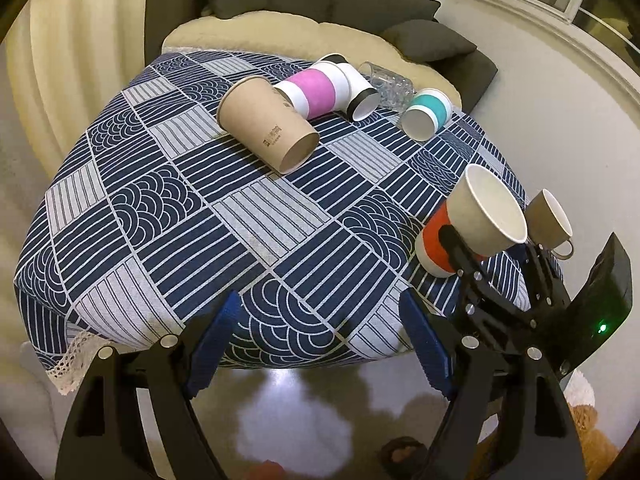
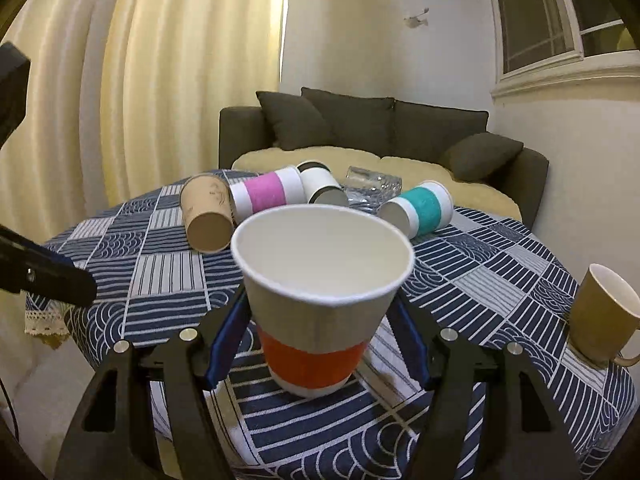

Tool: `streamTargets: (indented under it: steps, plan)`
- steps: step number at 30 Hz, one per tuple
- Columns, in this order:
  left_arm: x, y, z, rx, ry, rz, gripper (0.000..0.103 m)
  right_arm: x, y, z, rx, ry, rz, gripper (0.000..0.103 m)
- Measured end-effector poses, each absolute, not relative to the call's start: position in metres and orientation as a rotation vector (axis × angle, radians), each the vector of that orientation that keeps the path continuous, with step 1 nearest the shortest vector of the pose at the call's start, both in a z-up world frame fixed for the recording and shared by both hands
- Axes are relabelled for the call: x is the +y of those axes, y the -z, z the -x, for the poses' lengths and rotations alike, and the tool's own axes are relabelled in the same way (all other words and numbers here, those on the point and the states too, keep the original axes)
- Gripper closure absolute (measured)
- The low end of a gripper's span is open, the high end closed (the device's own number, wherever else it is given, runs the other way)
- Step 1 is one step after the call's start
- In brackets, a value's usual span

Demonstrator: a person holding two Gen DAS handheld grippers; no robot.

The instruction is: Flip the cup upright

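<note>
A paper cup with an orange band (image 2: 316, 312) stands upright on the patterned tablecloth (image 2: 500, 280), mouth up, between the blue pads of my right gripper (image 2: 320, 344). The jaws stand wide on either side of it, with a gap on each side. The same cup (image 1: 476, 216) shows at the right in the left wrist view, with the right gripper (image 1: 500, 256) around it. My left gripper (image 1: 320, 344) is open and empty at the table's near edge.
Several cups lie on their sides at the far edge: a brown one (image 1: 266, 124), a pink-banded one (image 1: 312, 94), a black-and-white one (image 1: 356, 88), a clear glass (image 1: 390, 84) and a teal-banded one (image 1: 426, 114). A tan mug (image 2: 604, 316) stands upright at the right. A sofa (image 2: 380, 136) is behind.
</note>
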State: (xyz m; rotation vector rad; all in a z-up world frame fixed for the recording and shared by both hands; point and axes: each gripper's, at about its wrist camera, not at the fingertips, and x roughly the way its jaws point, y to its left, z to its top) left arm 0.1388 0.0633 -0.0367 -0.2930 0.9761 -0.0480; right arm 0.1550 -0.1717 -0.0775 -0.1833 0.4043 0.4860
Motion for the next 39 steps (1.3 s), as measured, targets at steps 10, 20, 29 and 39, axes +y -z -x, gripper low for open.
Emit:
streamTargets:
  steps: [10, 20, 29, 39]
  plan:
    - [0.063, 0.032, -0.137, 0.964, 0.056, 0.281, 0.023, -0.178, 0.076, -0.146, 0.443, -0.478, 0.198, 0.014]
    - [0.044, 0.013, -0.114, 0.894, 0.074, 0.190, 0.023, -0.215, 0.056, -0.116, 0.530, -0.492, 0.145, 0.006]
    - [0.024, -0.008, -0.080, 0.797, 0.086, 0.153, 0.019, -0.245, 0.005, -0.062, 0.438, -0.517, 0.110, 0.005]
    - [0.004, -0.016, -0.030, 0.695, 0.091, 0.086, 0.007, -0.282, -0.031, -0.022, 0.428, -0.564, 0.023, 0.005]
